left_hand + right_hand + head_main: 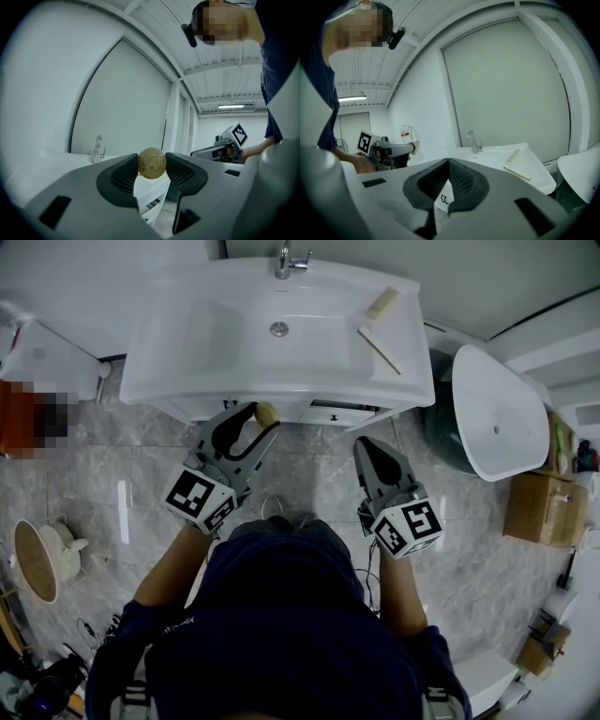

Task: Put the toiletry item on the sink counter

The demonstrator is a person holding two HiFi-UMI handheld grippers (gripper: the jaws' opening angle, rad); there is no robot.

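Pinching a tan toiletry ball point(152, 163), left claw point(151, 161); right claw point(448, 161) closed.

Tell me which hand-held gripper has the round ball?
The left hand-held gripper: the tan ball sits pinched between its jaws. The right hand-held gripper is shut with nothing in it.
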